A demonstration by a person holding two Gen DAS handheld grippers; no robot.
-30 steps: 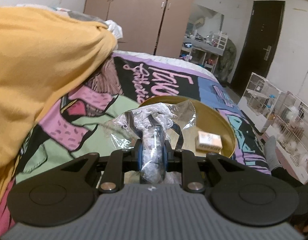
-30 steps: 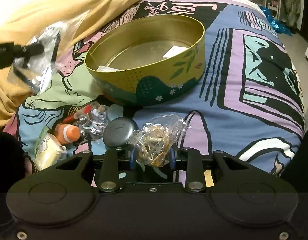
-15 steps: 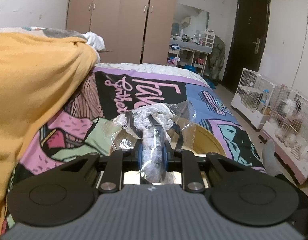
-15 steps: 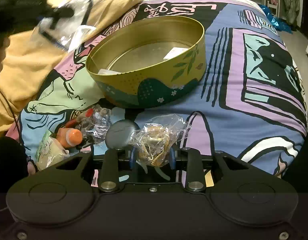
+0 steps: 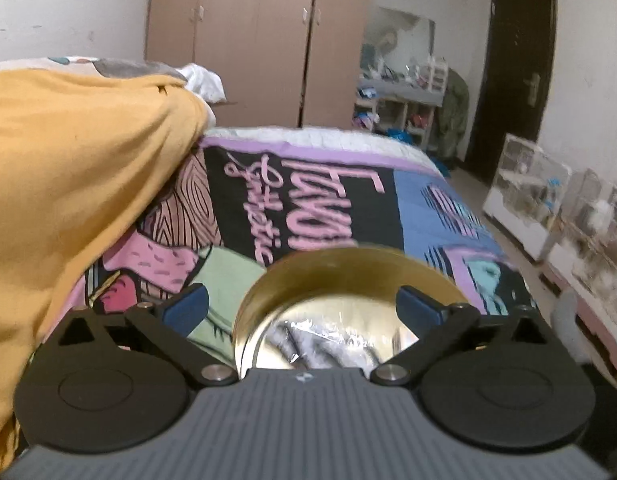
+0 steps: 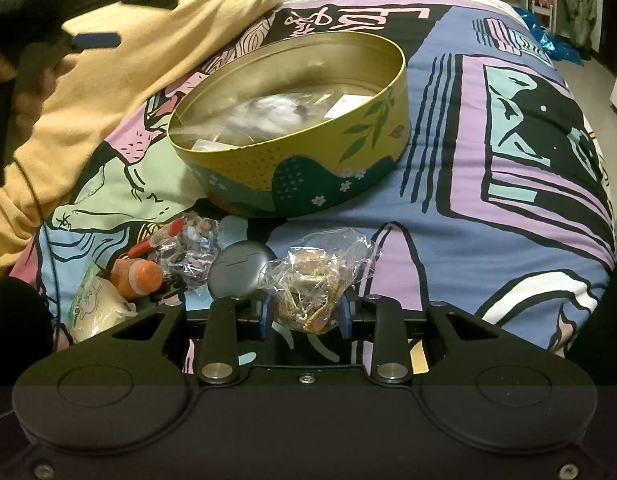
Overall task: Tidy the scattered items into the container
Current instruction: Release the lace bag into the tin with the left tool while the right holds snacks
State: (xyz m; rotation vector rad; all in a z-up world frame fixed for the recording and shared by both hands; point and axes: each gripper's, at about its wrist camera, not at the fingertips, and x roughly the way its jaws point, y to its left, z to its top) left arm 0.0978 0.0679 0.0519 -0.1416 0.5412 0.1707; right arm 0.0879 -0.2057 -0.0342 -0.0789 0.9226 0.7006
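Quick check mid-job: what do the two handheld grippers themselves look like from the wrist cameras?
Both are matte black, with two round discs and silver pivot screws on angled link arms. The left gripper has a ribbed grey body and blue pads. The right gripper has a smooth black body and blue pads.

Clear bag [image 6: 268,114] inside gold tin [image 6: 308,168]

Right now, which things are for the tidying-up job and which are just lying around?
For the job: round tin; clear bag inside it; bag of gold bits held by right gripper; grey case; orange bottle; left gripper, jaws opening.

Just lying around: yellow blanket; wardrobe; cages.
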